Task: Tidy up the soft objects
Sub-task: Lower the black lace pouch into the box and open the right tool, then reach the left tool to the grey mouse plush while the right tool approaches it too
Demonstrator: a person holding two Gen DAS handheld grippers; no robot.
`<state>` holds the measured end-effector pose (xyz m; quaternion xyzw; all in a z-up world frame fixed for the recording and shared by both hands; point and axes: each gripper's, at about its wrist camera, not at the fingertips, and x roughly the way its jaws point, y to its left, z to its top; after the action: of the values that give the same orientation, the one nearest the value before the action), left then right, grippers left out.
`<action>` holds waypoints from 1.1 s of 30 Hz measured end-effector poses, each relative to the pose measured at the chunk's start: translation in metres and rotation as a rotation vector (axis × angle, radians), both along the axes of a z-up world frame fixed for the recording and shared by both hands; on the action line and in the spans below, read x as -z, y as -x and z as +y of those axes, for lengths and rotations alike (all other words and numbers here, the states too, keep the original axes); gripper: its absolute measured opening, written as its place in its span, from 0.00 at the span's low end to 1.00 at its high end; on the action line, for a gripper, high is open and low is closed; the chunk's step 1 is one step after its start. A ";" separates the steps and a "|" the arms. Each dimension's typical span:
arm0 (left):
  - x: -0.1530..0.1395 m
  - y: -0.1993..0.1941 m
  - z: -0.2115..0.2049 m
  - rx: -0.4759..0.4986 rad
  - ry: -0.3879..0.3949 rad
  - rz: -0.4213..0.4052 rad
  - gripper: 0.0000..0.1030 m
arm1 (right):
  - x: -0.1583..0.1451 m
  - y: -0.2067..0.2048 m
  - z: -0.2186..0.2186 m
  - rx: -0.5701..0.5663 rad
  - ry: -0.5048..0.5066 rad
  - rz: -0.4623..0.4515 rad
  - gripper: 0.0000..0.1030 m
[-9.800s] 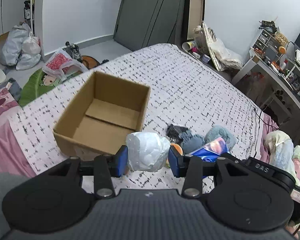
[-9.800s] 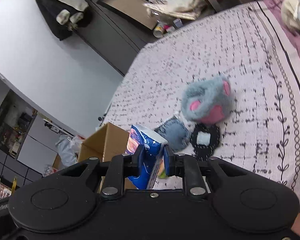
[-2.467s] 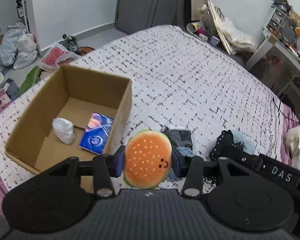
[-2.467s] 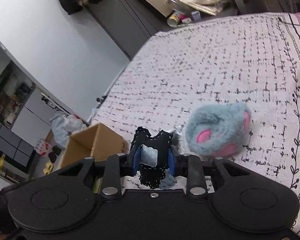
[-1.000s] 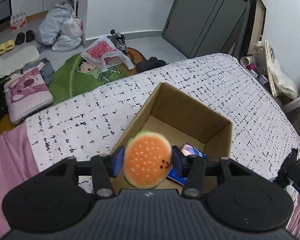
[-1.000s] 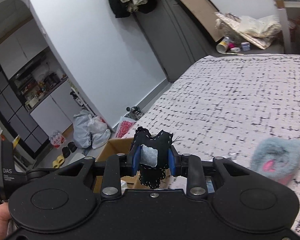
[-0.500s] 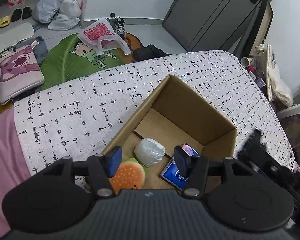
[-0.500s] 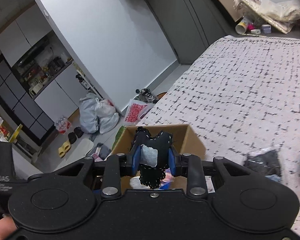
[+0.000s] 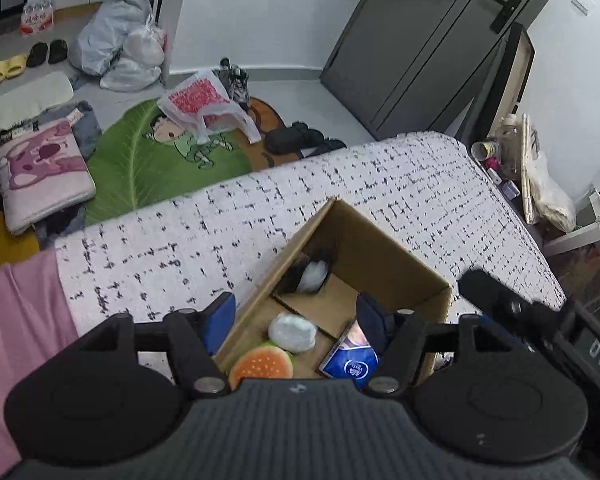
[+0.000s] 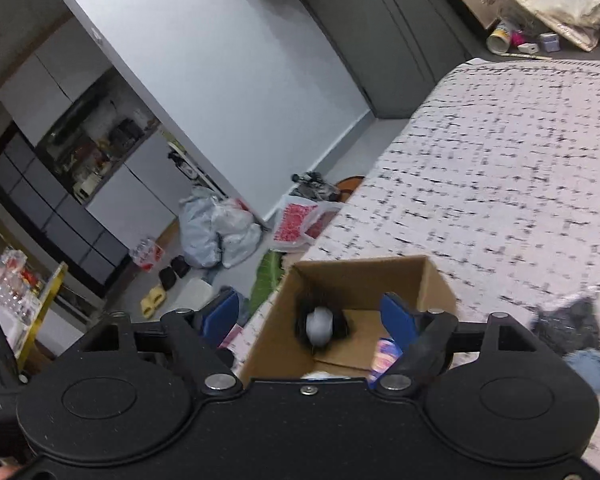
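Observation:
A cardboard box [image 9: 380, 252] stands on the patterned bed [image 9: 380, 184]. In it lie an orange burger plush [image 9: 260, 364], a white bundle [image 9: 292, 332], a blue packet [image 9: 350, 362] and a black fuzzy piece with a white patch [image 9: 308, 276]. My left gripper [image 9: 295, 318] hangs over the box's near end, its jaws opening with nothing between them. In the right wrist view my right gripper [image 10: 308, 314] hovers over the box [image 10: 360, 284], jaws opening. The black piece [image 10: 320, 324] lies loose below them, beside the blue packet [image 10: 384, 350].
A dark cloth item [image 10: 572, 324] and a denim-blue one [image 10: 588, 364] lie on the bed right of the box. Past the bed's edge are a green leaf rug [image 9: 140, 168], plastic bags [image 9: 120, 52], shoes and a pink cushion [image 9: 44, 168]. The right gripper's body [image 9: 520, 308] reaches in beside the box.
The burger plush has dropped out of my left gripper into the box. The black piece has left my right gripper and landed in the box. Both pairs of jaws have spread wider.

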<state>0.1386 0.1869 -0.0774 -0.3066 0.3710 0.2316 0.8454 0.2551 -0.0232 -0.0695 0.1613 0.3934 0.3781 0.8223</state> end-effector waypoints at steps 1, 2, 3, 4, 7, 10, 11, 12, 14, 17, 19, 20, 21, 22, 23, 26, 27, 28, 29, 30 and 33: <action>-0.002 0.001 -0.002 -0.007 -0.014 -0.003 0.73 | -0.004 0.003 -0.006 0.004 0.016 -0.005 0.77; -0.004 0.002 -0.005 -0.010 -0.022 -0.008 0.77 | -0.006 0.004 -0.010 0.005 0.029 -0.013 0.78; -0.006 0.003 -0.007 -0.010 -0.024 -0.015 0.80 | -0.010 0.006 -0.015 0.008 0.042 -0.025 0.83; -0.008 0.005 -0.008 -0.008 -0.023 -0.023 0.81 | -0.015 0.009 -0.023 0.014 0.055 -0.041 0.86; -0.012 0.005 -0.018 0.008 -0.039 -0.023 0.85 | -0.024 0.012 -0.040 0.030 0.093 -0.057 0.87; -0.018 0.003 -0.031 0.024 -0.064 0.003 0.89 | -0.033 0.014 -0.059 0.050 0.122 -0.058 0.87; -0.019 0.002 -0.034 0.028 -0.071 0.019 0.89 | -0.035 0.014 -0.065 0.054 0.131 -0.060 0.87; -0.021 0.001 -0.039 0.035 -0.076 0.026 0.89 | -0.035 0.014 -0.068 0.057 0.140 -0.062 0.87; -0.025 0.002 -0.048 0.053 -0.072 0.012 0.89 | -0.038 0.015 -0.079 0.068 0.161 -0.066 0.87; -0.031 0.000 -0.062 0.077 -0.075 0.006 0.89 | -0.040 0.015 -0.096 0.081 0.167 -0.063 0.87; -0.034 -0.001 -0.071 0.098 -0.075 -0.001 0.89 | -0.040 0.014 -0.106 0.092 0.173 -0.062 0.87; -0.036 -0.001 -0.076 0.108 -0.075 -0.005 0.89 | -0.041 0.013 -0.112 0.100 0.173 -0.063 0.87; -0.037 -0.002 -0.081 0.122 -0.079 -0.008 0.89 | -0.042 0.012 -0.118 0.110 0.175 -0.063 0.87; -0.039 -0.004 -0.087 0.133 -0.087 -0.006 0.89 | -0.042 0.012 -0.123 0.120 0.178 -0.062 0.87; -0.041 -0.005 -0.093 0.141 -0.090 -0.008 0.89 | -0.042 0.011 -0.128 0.129 0.181 -0.062 0.87; -0.045 -0.008 -0.106 0.176 -0.081 -0.034 0.89 | -0.038 0.011 -0.147 0.162 0.174 -0.078 0.87; -0.046 -0.010 -0.111 0.188 -0.083 -0.034 0.89 | -0.033 0.010 -0.154 0.175 0.154 -0.073 0.87; -0.048 -0.013 -0.117 0.203 -0.088 -0.034 0.89 | -0.027 0.008 -0.162 0.194 0.132 -0.047 0.87; -0.049 -0.014 -0.122 0.216 -0.095 -0.035 0.89 | -0.022 0.006 -0.167 0.209 0.122 -0.021 0.87; -0.051 -0.016 -0.128 0.234 -0.109 -0.034 0.89 | -0.017 0.003 -0.172 0.228 0.116 0.003 0.87; -0.053 -0.022 -0.141 0.258 -0.132 -0.040 0.89 | -0.009 -0.002 -0.182 0.256 0.135 0.008 0.87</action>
<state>0.1605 0.0464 -0.0246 -0.2048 0.3746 0.1388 0.8936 0.2571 -0.2056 -0.0601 0.1561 0.3976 0.2421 0.8711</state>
